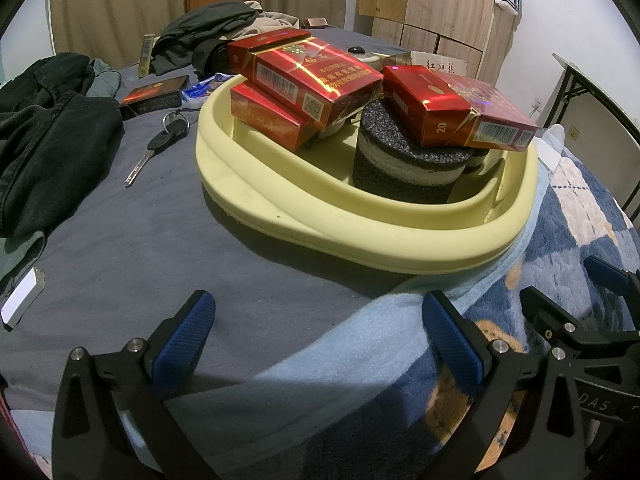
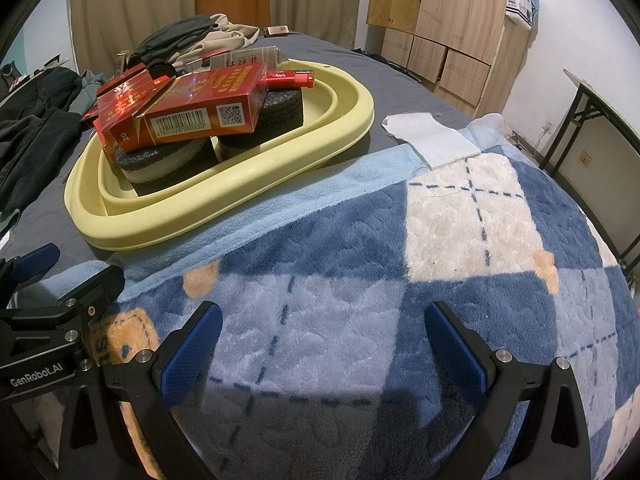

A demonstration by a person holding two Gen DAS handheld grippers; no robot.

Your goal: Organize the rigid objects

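Note:
A pale yellow basin (image 1: 360,236) (image 2: 224,176) sits on the bed. Inside it, red cigarette packs (image 1: 316,76) (image 2: 200,108) lie stacked on dark foam rolls (image 1: 408,168) (image 2: 168,164). A red USB stick (image 2: 290,78) lies at the basin's far side. A dark cigarette pack (image 1: 154,96) and a key (image 1: 154,148) lie on the grey sheet left of the basin. My left gripper (image 1: 316,340) is open and empty, in front of the basin. My right gripper (image 2: 324,344) is open and empty over the blue checked blanket; it also shows in the left wrist view (image 1: 568,292).
Dark clothes (image 1: 44,128) lie at the left and a clothes pile (image 1: 216,28) behind the basin. A white lighter (image 1: 20,300) lies at the left edge. A blue checked blanket (image 2: 440,248) covers the right. A wardrobe (image 2: 440,32) and a folding table (image 2: 600,120) stand beyond.

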